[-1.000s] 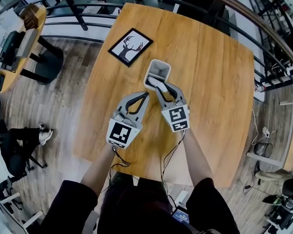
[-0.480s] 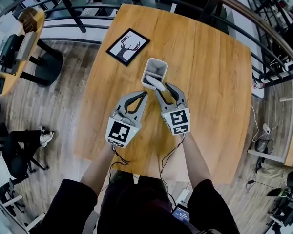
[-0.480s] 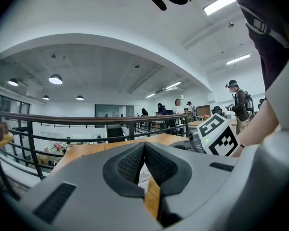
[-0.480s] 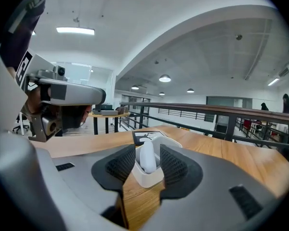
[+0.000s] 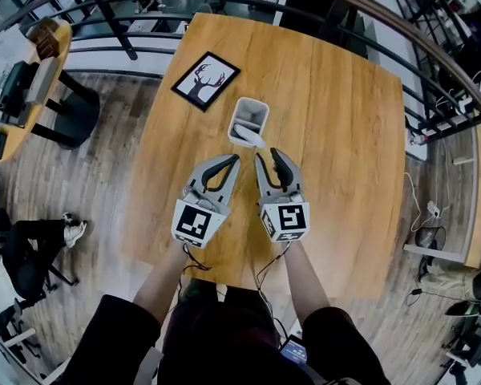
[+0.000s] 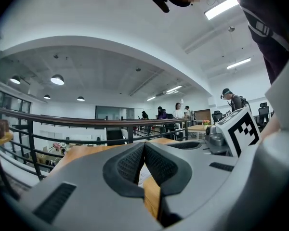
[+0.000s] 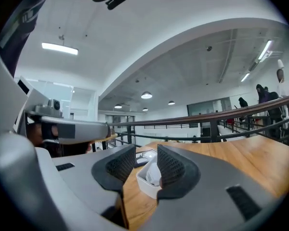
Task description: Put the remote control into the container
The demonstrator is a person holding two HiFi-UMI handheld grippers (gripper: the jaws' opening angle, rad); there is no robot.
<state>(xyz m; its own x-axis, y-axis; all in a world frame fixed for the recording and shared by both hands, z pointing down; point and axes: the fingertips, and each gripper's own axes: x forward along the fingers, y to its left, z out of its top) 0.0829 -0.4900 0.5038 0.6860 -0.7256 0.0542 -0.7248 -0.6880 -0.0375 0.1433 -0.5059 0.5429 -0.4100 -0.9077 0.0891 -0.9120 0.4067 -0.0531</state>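
White container just ahead of my fingers has the remote control in it, leaning over the near rim, so the drop looks done. My right gripper has just been opening: fingers wide, nothing between them. The left gripper has its fingers shut and empty. Next I'd back off over the desk.

You are looking at a small white rectangular container that is standing upright near the middle of the wooden table, with its open top facing up. The white remote control is sitting inside it, leaning at a slant rather than lying flat. Its pale rounded end is poking up above the container's near rim, slightly toward the right.
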